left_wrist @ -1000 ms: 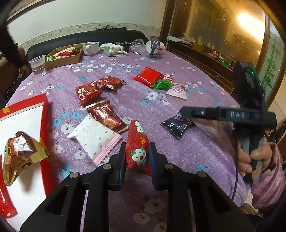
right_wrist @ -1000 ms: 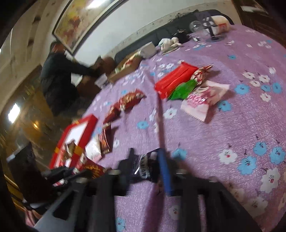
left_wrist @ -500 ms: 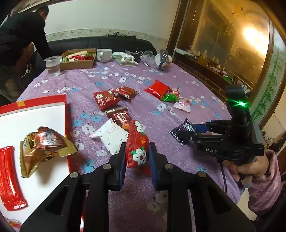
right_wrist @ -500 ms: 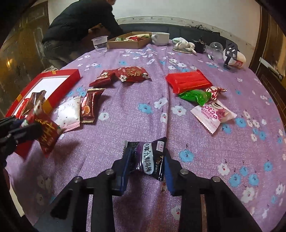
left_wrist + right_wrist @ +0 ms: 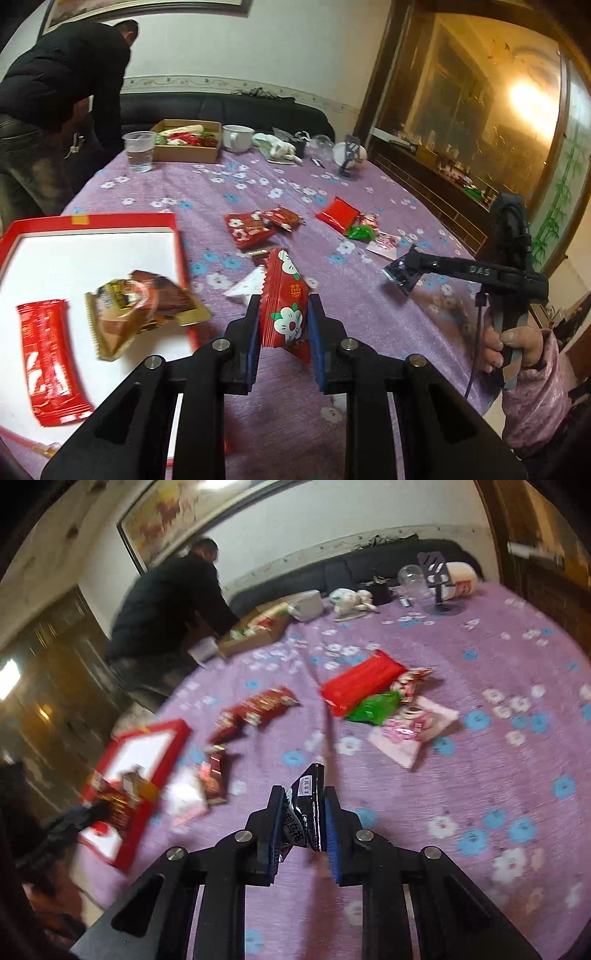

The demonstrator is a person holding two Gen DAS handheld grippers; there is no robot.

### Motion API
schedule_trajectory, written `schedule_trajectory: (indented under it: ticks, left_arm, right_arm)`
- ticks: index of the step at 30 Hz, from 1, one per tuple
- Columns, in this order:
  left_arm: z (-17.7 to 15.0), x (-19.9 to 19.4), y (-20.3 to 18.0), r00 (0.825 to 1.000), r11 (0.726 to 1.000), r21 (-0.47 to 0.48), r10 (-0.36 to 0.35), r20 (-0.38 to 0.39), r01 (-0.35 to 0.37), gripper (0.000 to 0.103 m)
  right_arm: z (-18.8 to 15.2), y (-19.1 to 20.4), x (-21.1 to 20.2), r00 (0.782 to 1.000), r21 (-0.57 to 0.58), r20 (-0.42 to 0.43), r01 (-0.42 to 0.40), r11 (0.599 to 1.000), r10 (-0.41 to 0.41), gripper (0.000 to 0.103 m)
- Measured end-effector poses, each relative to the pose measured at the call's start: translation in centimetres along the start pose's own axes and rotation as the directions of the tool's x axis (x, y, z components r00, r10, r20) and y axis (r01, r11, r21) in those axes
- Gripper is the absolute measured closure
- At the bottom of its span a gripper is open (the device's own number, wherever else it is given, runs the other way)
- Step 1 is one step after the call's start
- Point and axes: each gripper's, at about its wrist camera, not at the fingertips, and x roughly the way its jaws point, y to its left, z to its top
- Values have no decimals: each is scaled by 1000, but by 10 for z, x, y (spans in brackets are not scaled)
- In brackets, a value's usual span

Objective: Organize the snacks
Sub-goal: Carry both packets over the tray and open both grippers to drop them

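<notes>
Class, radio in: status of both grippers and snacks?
Left gripper shut on red snack. Right gripper shut on black snack. Red tray unobstructed.

both wrist cameras look forward and down along their fingers, close over the purple tablecloth [image 5: 369, 206]; both catch the red tray [image 5: 173, 746].

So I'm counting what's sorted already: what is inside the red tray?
In the red tray, on its white floor, lie a long red packet and a gold-and-brown wrapper. Its near corner is hidden behind the left gripper, so more could be there.
</notes>
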Motion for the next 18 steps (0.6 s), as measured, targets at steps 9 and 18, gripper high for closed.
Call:
schedule_trajectory:
  ticks: [9, 18]
  left_arm:
    - [1, -39, 33, 993, 995, -56, 86, 75, -82, 83]
    - [-6, -64, 74, 981, 982, -128, 153, 120, -137, 83]
  right_arm:
    - [11, 38, 17, 993, 6, -9, -119, 993, 119, 83]
    - [21, 115, 52, 971, -53, -69, -233, 971, 229, 83]
